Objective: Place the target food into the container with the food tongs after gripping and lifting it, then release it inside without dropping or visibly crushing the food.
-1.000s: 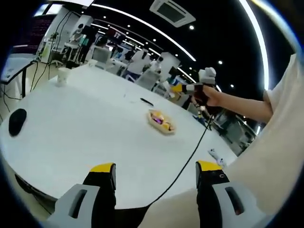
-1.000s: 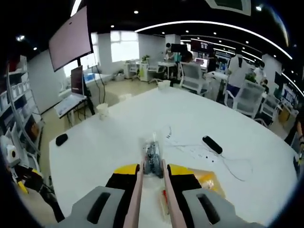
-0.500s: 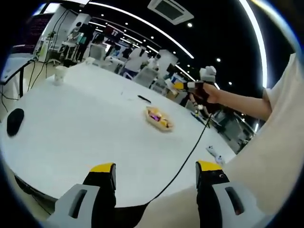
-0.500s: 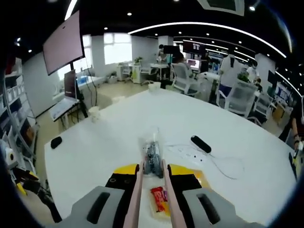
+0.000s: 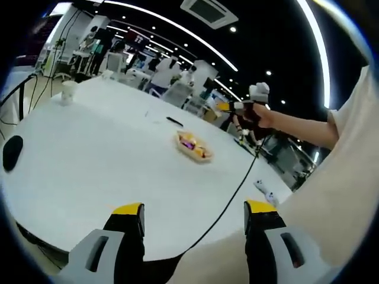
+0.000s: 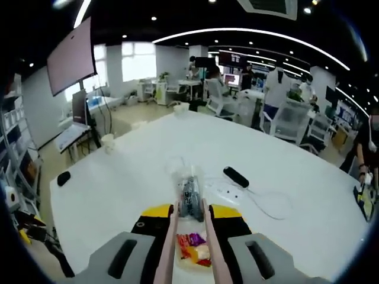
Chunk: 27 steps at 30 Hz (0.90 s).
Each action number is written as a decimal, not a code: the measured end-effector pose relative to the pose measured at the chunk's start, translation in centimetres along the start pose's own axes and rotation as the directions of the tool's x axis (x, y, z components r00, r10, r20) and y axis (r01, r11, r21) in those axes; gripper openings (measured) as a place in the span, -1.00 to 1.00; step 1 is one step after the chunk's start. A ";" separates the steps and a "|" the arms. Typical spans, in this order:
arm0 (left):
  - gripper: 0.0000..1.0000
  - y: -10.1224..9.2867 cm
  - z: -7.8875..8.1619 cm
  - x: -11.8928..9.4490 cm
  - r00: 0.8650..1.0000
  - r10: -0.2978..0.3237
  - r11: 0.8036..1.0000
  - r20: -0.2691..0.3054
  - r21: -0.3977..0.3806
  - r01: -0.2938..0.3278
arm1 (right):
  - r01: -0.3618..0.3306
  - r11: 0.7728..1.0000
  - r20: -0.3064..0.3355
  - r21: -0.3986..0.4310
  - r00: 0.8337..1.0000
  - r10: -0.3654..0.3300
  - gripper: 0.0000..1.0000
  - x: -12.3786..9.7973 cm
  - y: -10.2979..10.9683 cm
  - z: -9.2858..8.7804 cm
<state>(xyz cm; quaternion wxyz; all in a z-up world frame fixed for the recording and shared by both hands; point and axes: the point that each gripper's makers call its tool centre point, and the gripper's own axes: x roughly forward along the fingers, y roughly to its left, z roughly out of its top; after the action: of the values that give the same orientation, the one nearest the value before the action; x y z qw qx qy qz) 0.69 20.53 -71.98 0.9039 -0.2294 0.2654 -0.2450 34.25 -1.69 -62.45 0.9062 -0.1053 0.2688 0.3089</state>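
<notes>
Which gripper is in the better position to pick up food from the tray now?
Right: the right gripper holds the tongs above the food tray. The left gripper is open and farther away.

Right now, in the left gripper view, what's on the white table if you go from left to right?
Black mouse → paper cup → small dark bar-shaped object → tray of food → black cable → small white device at the table's right edge.

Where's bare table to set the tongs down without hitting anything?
Bare table spans between the left gripper, black mouse and food tray. It is more crowded past the tray, around the black remote and white cable. The right gripper holds the tongs.
</notes>
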 end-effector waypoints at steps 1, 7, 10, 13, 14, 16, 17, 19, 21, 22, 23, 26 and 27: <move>0.36 0.0 0.0 -0.1 1.000 0.003 1.000 0.001 -0.001 -0.003 | 0.004 1.000 0.004 0.008 1.000 -0.004 -0.55 -0.1 -0.2 0.0; 0.36 0.5 -0.2 -0.7 1.000 0.018 1.000 0.006 -0.008 -0.018 | 0.014 1.000 0.004 0.019 1.000 -0.014 -0.54 -0.2 -0.8 -0.2; 0.36 0.5 -0.4 -0.9 1.000 0.025 1.000 0.005 -0.011 -0.025 | 0.020 0.999 0.004 0.034 1.000 -0.020 -0.53 0.2 -1.7 -0.5; 0.36 0.5 -0.5 -1.0 1.000 0.027 1.000 0.004 -0.013 -0.027 | 0.021 0.999 0.004 0.045 1.000 -0.021 -0.53 0.3 -2.3 -0.7; 0.36 0.5 -0.6 -1.0 1.000 0.028 1.000 0.004 -0.014 -0.028 | 0.022 0.999 0.003 0.045 1.000 -0.022 -0.53 0.4 -2.5 -0.8; 0.36 0.4 -0.7 -1.1 1.000 0.031 0.999 0.004 -0.018 -0.030 | 0.025 0.999 0.000 0.046 1.000 -0.025 -0.53 0.6 -3.1 -1.1; 0.36 0.4 -0.8 -1.1 0.999 0.032 0.999 0.003 -0.020 -0.032 | 0.027 0.999 -0.002 0.046 1.000 -0.027 -0.52 0.7 -3.5 -1.3; 0.36 0.3 -0.9 -1.1 0.999 0.032 0.999 0.002 -0.022 -0.032 | 0.031 0.998 -0.005 0.051 1.000 -0.031 -0.52 0.9 -3.9 -1.6; 0.36 0.2 -1.0 -1.1 0.999 0.032 0.999 0.002 -0.023 -0.032 | 0.034 0.998 -0.008 0.050 0.999 -0.033 -0.52 1.0 -4.2 -1.8; 0.36 0.1 -1.1 -1.0 0.999 0.032 0.999 0.001 -0.025 -0.032 | 0.035 0.998 -0.009 0.052 0.999 -0.034 -0.52 1.1 -4.4 -2.0; 0.36 0.1 -1.1 -1.0 1.000 0.031 0.999 0.000 -0.025 -0.031 | 0.034 0.998 -0.009 0.052 0.999 -0.034 -0.51 1.0 -4.3 -2.0; 0.36 0.0 -1.3 -1.1 0.999 0.033 0.999 -0.002 -0.026 -0.033 | 0.037 0.998 -0.013 0.044 0.999 -0.036 -0.51 1.0 -4.3 -2.2; 0.36 0.0 -1.3 -1.1 0.999 0.032 0.999 -0.003 -0.027 -0.032 | 0.037 0.999 -0.014 0.040 0.999 -0.036 -0.51 1.0 -4.3 -2.2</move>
<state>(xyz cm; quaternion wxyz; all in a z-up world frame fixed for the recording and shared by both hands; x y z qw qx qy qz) -0.91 20.75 -72.56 0.9042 -0.2368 0.2733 -0.2271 36.62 -5.36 -64.76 0.9118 -0.0939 0.2792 0.2860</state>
